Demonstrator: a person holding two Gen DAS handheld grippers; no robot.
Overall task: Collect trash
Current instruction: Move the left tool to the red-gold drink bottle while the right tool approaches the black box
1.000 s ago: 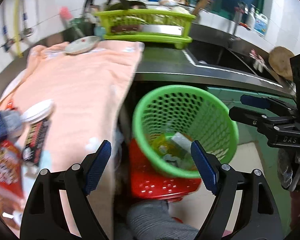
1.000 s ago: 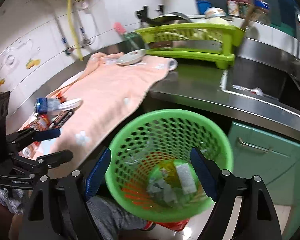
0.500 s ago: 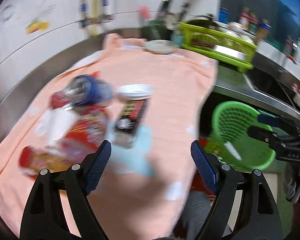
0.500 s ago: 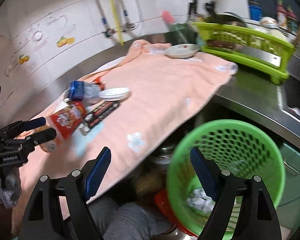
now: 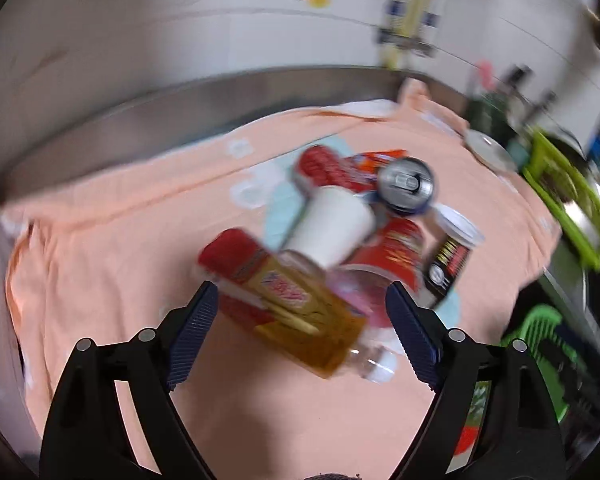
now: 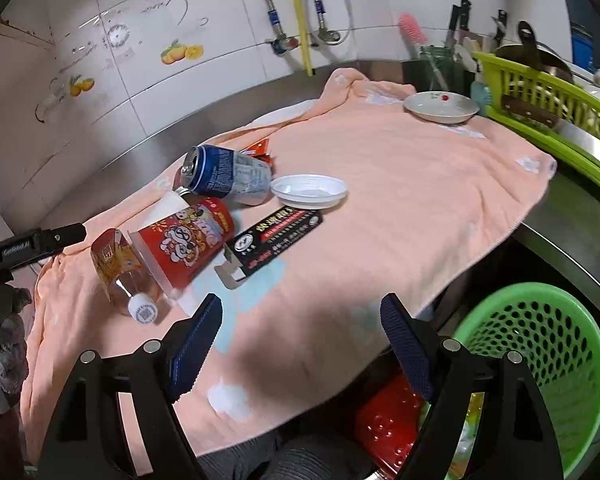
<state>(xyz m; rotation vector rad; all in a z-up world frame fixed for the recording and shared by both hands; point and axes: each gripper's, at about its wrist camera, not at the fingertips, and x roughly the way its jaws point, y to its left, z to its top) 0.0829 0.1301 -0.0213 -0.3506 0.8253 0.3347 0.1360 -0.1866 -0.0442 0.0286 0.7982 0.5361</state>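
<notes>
1. The left gripper (image 5: 302,334) hangs over the trash pile with its jaws spread wide and nothing between the pads; its view is blurred by motion.
2. The right gripper (image 6: 300,344) is likewise wide open and empty, above the towel's (image 6: 400,200) front edge.
3. The bottle (image 6: 120,272) lies on its side near the towel's left end, its amber label unreadable, its white cap (image 6: 143,311) carrying a QR-style print.
4. The red cup (image 6: 184,240) lies touching the bottle, showing cartoon faces and yellow lettering (too distorted to read).
5. The can (image 6: 224,176), blue and silver with fine print I cannot make out, lies behind the cup, pull-tab end toward the wall.
6. The black box (image 6: 274,238) bears red and white Chinese characters and a round white logo; one end flap is open.
7. The white lid (image 6: 309,191) sits just beside the can and box.
8. An orange wrapper (image 6: 258,148) peeks out behind the can.
9. The green basket (image 6: 540,360) stands below the counter's front edge, at the right.
10. A dish (image 6: 442,107) rests at the towel's far right corner, next to the green rack (image 6: 548,100).
</notes>
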